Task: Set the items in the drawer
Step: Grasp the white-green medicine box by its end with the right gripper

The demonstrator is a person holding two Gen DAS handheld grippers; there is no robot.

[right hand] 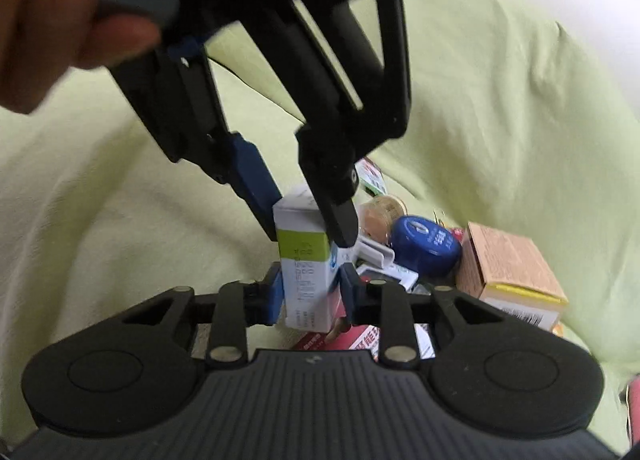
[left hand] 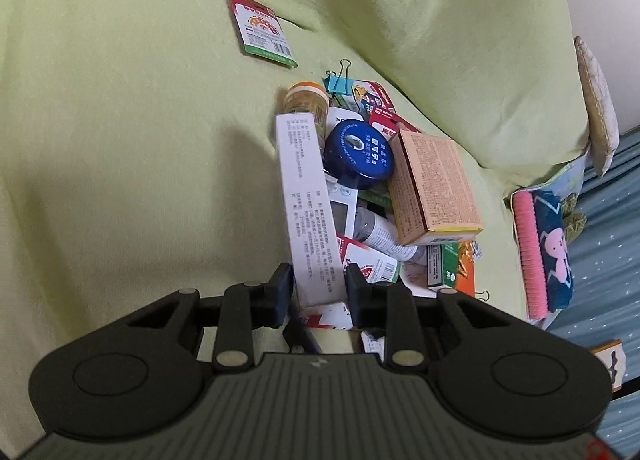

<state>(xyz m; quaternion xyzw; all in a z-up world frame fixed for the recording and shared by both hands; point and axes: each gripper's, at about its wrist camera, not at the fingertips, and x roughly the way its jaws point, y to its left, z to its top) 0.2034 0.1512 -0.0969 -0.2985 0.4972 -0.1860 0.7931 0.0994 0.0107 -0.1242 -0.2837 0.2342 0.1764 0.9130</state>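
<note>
Left wrist view showed a heap of small packets on a pale green sheet point(left hand: 120, 120), much of it buried: a white device point(left hand: 342, 208) and a tube point(left hand: 384, 236) lay half under other things, and print on every packet was too small to read. The left claw point(left hand: 318, 292) was closed on the near end of a long white box point(left hand: 306, 196), 1 pad on each long side. Beside the box a blue round tin point(left hand: 358, 154) rested on the heap, touching a tan carton point(left hand: 434, 186). An orange-capped bottle point(left hand: 306, 100) lay behind the box, and a teal binder clip point(left hand: 338, 82) just beyond it. A red blister card point(left hand: 262, 30) lay apart, further up the sheet.

Right wrist view was blurred. The right claw point(right hand: 310, 292) was clamped on the other end of the same white box point(right hand: 306, 272), whose end face had a lime-green band. The left claw point(right hand: 304, 216) reached down from above, gripping the box's far end, and a hand point(right hand: 52, 20) was cut off at the upper left corner.
</note>
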